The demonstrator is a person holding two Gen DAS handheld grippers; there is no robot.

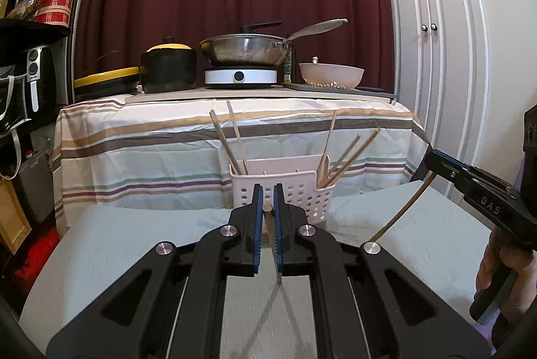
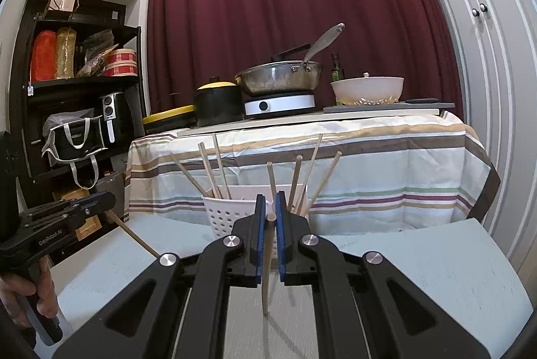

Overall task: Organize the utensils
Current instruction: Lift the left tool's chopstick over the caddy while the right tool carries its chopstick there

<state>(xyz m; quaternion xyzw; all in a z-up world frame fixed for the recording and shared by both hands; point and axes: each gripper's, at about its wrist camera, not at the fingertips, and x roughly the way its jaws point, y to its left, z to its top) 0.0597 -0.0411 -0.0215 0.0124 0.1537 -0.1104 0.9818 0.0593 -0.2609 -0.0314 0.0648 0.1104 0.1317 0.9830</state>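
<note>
A white perforated utensil caddy (image 1: 302, 191) stands at the far edge of the pale table (image 1: 134, 251), with several wooden chopsticks leaning in its left and right compartments. My left gripper (image 1: 267, 196) is shut on a wooden chopstick (image 1: 268, 221), held just in front of the caddy. My right gripper (image 2: 270, 204) is shut on another wooden chopstick (image 2: 267, 261), also just short of the caddy (image 2: 221, 214). The right gripper also shows at the right in the left wrist view (image 1: 433, 159), its chopstick (image 1: 402, 211) slanting down.
Behind the caddy is a counter with a striped cloth (image 1: 151, 137) holding a black pot (image 1: 167, 67), a steel wok on a hob (image 1: 245, 50) and a white bowl (image 1: 330, 73). A dark shelf (image 2: 77, 90) stands left, white cupboard doors (image 1: 436, 57) right.
</note>
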